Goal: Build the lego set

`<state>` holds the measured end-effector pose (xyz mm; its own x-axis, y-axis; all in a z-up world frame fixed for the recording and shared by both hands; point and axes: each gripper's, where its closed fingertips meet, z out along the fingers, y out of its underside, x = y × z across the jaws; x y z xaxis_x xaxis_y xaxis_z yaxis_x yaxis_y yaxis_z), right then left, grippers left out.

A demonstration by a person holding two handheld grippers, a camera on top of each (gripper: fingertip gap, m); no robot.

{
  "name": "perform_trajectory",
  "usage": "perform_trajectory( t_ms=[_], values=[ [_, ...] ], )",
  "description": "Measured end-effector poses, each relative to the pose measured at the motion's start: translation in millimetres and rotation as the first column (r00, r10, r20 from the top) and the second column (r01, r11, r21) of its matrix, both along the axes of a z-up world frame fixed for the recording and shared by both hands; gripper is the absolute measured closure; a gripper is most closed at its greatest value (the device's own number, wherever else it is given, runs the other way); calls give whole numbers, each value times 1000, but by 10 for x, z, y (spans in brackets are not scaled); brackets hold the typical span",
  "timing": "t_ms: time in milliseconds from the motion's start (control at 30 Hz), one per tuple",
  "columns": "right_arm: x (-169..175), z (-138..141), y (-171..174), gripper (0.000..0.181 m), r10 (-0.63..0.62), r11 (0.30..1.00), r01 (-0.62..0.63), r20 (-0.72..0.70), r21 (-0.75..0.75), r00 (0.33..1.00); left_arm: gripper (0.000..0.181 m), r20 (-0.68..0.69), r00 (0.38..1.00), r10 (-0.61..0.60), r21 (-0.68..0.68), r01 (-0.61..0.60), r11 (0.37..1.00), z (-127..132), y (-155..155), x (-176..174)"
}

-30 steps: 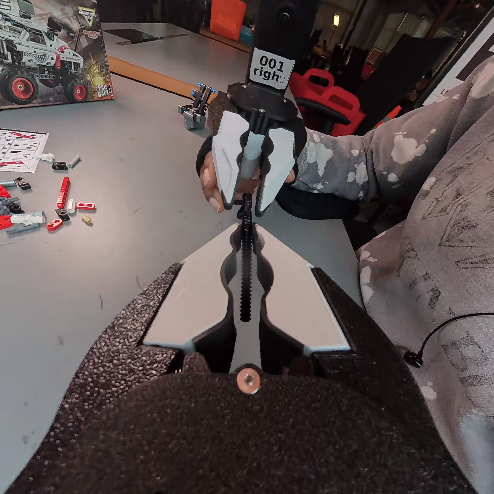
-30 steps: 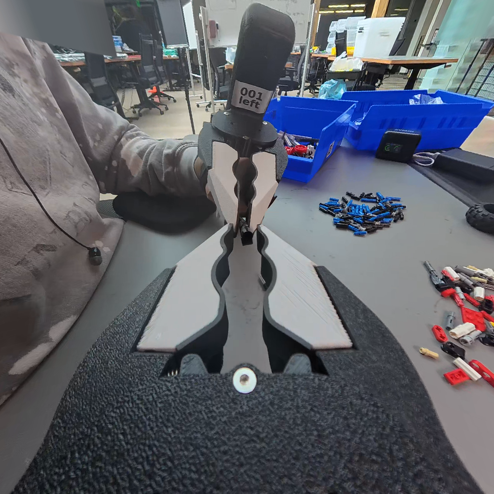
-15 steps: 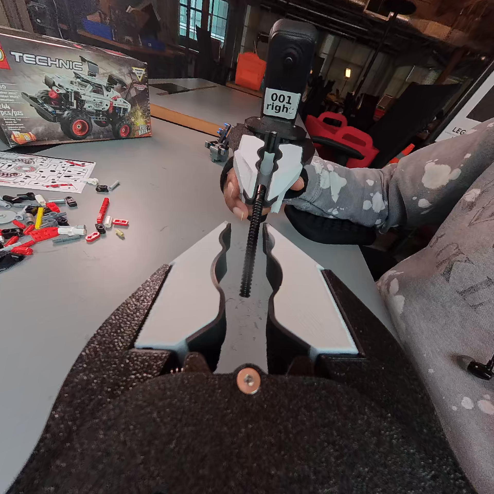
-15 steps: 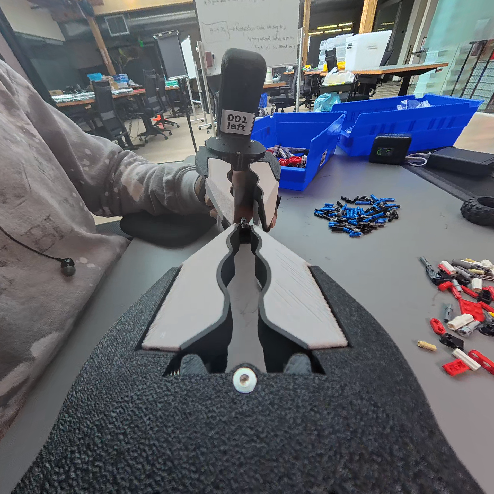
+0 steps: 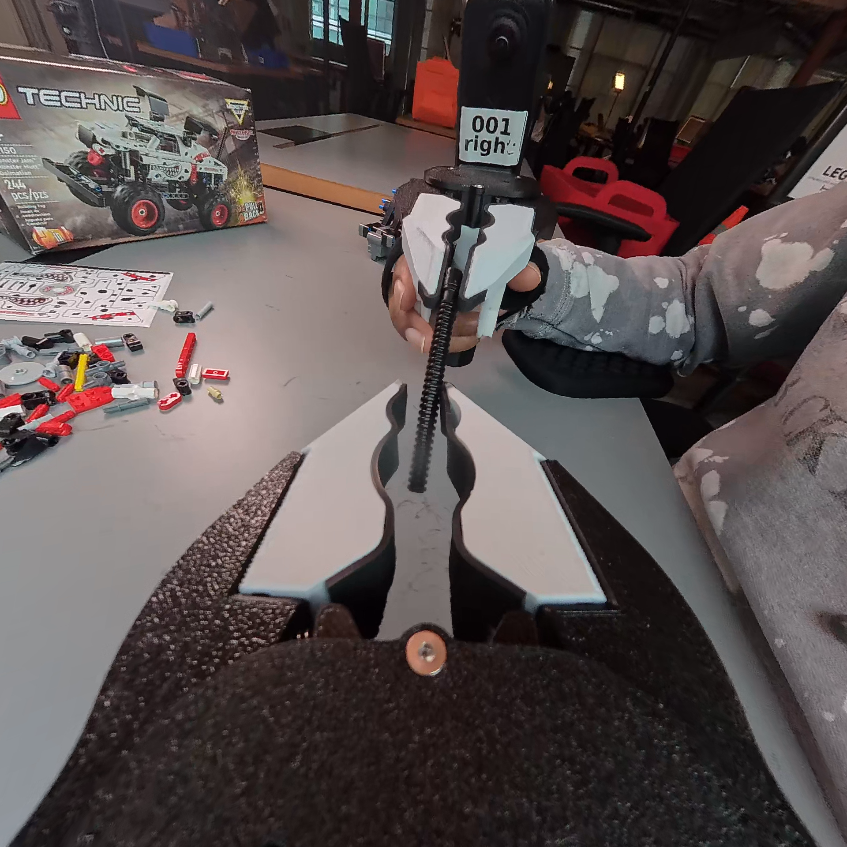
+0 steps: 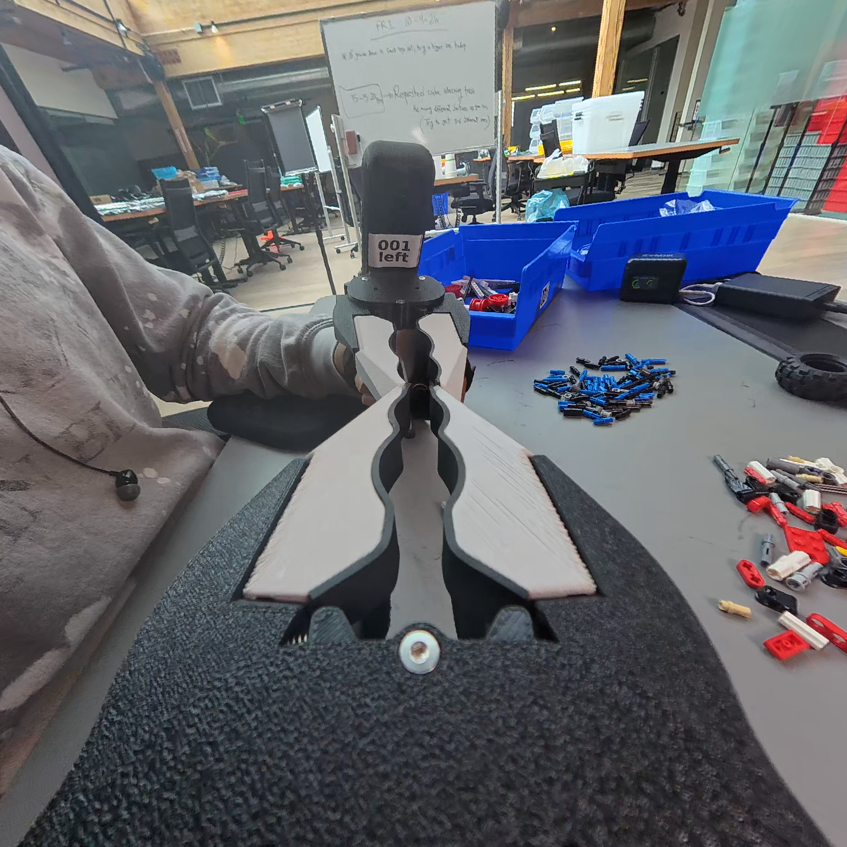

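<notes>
A black ribbed flexible rod (image 5: 435,357) runs between my two grippers, which face each other above the grey table (image 5: 275,321). My right gripper (image 6: 419,389) is shut on the rod's far part; in the left wrist view it (image 5: 451,316) is held by a hand, with the rod sticking out of it. My left gripper (image 5: 425,386) is slightly open, and the rod's near end lies loosely in its gap. In the right wrist view the rod (image 6: 414,408) shows only as a dark stub between the tips, with the left gripper (image 6: 419,382) just behind.
The set's box (image 5: 133,156), a sticker sheet (image 5: 78,293), loose parts (image 5: 91,380) and a small grey assembly (image 5: 378,236) lie to the left. The right wrist view shows blue and black pins (image 6: 605,389), blue bins (image 6: 499,275), a tyre (image 6: 811,376) and more parts (image 6: 802,527).
My left gripper, shut on the rod a second ago, has opened and then narrowed a little. The right gripper has drawn back, so less of the rod lies in the left gap.
</notes>
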<state>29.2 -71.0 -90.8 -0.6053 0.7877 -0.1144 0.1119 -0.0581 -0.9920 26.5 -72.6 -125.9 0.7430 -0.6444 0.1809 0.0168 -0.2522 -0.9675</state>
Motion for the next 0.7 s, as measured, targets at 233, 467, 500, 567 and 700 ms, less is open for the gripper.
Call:
perform_trajectory(
  t_ms=[233,467,500,567,700],
  values=[
    [-33,-8,-5,174,0,1000,0,2,-15,1000,176,-32,999,-7,12,8,1000,6,-25,10],
    [-81,-51,80,174,-17,999,18,23,-32,1000,175,-38,999,28,-11,-29,1000,-33,6,-92],
    [-85,-63,107,174,-28,999,29,27,-31,999,175,-40,999,35,-13,-35,999,-36,13,-109],
    [-93,-100,151,174,-53,999,53,36,-12,998,176,-62,997,47,-15,-48,999,-58,27,-143],
    [-94,-153,172,174,-74,997,72,42,38,996,175,-59,997,48,-36,-50,998,-95,51,-160]
  ],
)
